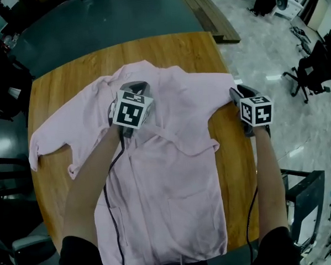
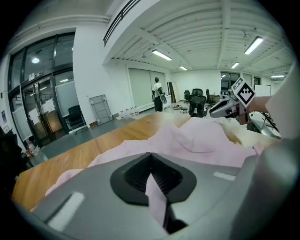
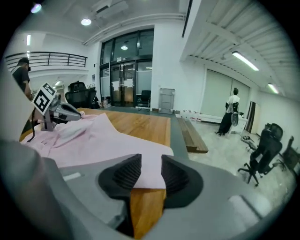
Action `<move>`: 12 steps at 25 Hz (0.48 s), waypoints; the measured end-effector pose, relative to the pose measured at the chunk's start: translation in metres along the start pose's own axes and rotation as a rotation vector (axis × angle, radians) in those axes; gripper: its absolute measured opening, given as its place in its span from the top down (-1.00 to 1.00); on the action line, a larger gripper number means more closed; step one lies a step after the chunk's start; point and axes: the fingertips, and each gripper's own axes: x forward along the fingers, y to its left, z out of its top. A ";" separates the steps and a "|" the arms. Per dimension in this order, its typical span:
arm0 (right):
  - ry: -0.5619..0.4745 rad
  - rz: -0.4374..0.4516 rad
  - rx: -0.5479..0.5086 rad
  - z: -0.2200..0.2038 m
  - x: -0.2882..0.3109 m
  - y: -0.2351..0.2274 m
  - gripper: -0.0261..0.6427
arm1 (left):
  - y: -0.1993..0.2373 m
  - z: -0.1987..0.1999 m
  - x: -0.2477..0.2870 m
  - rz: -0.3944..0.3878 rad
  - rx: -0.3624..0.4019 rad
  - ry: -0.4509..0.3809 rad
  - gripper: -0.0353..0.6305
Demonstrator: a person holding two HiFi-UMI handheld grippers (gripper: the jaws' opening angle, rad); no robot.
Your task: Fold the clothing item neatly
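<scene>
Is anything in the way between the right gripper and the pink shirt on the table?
Nothing visible. The right gripper sits at the pink shirt, jaws apart with the fabric's edge between them above the wooden table. The left gripper is shut on a fold of it.

Looked like a big open-plan office or lab hall. Centred on a broad, pale-brown wooden table [image 1: 194, 47]. Beyond its far end, showed tall dark-framed glass doors [image 3: 124, 84] under a white ribbed ceiling with long strip lights [image 2: 161, 55]. To its right, had a glossy pale stone floor [image 1: 255, 58] with black wheeled office chairs [image 1: 309, 72]. Far past it, held a standing person in a white top [image 3: 230, 115] and a railed upper gallery [image 3: 51, 58].
</scene>
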 end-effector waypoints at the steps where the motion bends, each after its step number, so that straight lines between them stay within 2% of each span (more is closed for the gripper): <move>1: 0.001 -0.005 0.033 -0.006 0.000 -0.011 0.55 | -0.006 0.001 0.003 0.002 0.000 0.009 0.87; 4: -0.004 -0.004 0.150 -0.022 -0.001 -0.037 0.45 | -0.018 0.000 0.009 0.009 -0.005 0.036 0.87; 6: -0.011 0.018 0.220 -0.028 0.002 -0.045 0.42 | -0.019 -0.006 0.011 0.021 -0.046 0.057 0.87; 9: -0.006 0.075 0.306 -0.036 0.012 -0.048 0.42 | -0.024 -0.017 0.011 0.032 -0.101 0.095 0.87; 12: 0.021 0.166 0.362 -0.042 0.021 -0.041 0.42 | -0.029 -0.021 0.009 0.038 -0.101 0.123 0.87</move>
